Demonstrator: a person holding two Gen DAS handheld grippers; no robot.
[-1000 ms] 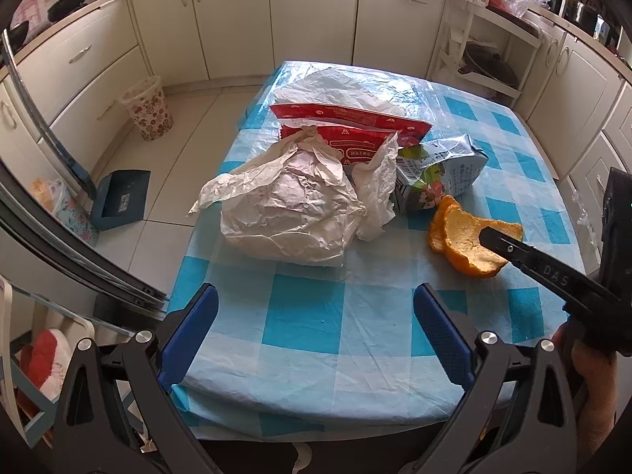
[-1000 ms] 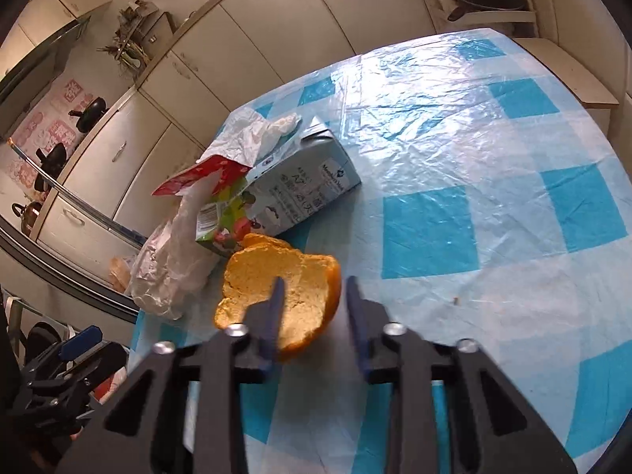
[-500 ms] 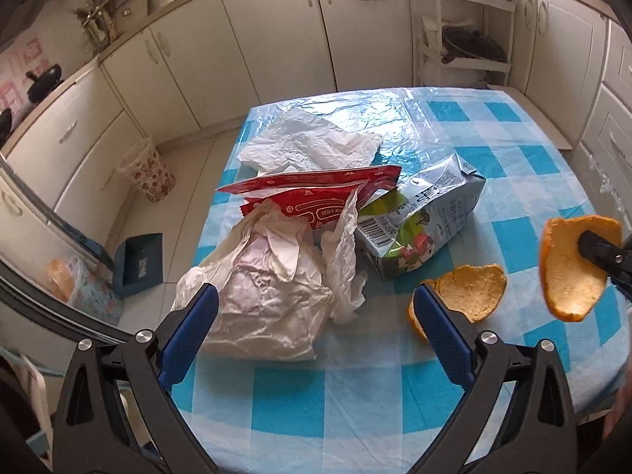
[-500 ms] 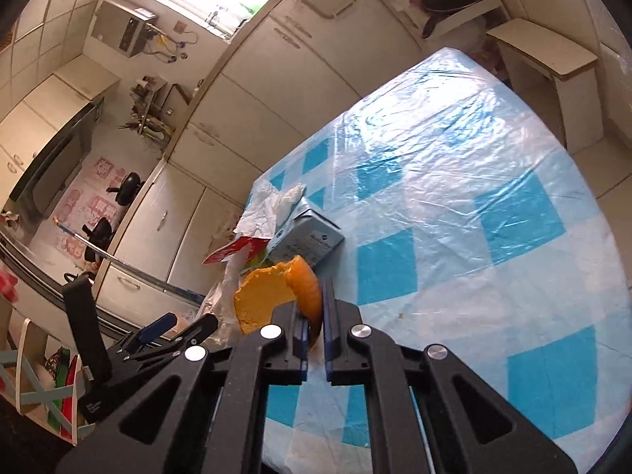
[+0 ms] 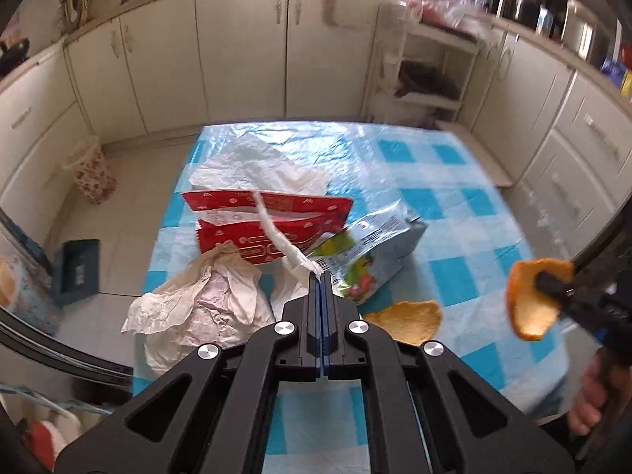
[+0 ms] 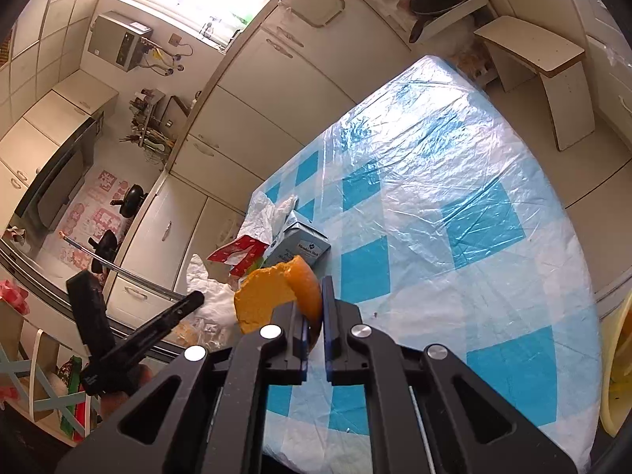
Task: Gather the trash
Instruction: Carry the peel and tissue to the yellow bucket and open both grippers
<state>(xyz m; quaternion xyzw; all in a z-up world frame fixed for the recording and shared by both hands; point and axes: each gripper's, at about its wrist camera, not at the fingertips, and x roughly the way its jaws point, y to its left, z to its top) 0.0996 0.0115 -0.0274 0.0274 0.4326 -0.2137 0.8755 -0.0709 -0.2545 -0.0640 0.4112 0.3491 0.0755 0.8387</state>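
My left gripper (image 5: 319,276) has its jaws closing tight, the blue pads pinching a twisted white strip that runs from the crumpled white wrap (image 5: 209,308) up over the red packet (image 5: 268,225). A juice carton (image 5: 375,245) lies right of the packet, a white plastic bag (image 5: 260,166) behind it. One orange peel (image 5: 407,316) rests on the checked table (image 5: 454,205). My right gripper (image 6: 314,304) is shut on a second orange peel (image 6: 268,300), held in the air off the table's right side, where the left wrist view shows the peel (image 5: 529,308).
A floral waste bin (image 5: 93,173) and a blue dustpan (image 5: 75,272) sit on the floor left of the table. White cabinets ring the room. A shelf unit (image 5: 426,71) and a low stool (image 6: 545,63) stand beyond the far corner. A yellow container (image 6: 616,375) shows at the right edge.
My left jaws went from wide open to shut on the white strip, and that hand rose. My right gripper closed on an orange peel and lifted it off the table.
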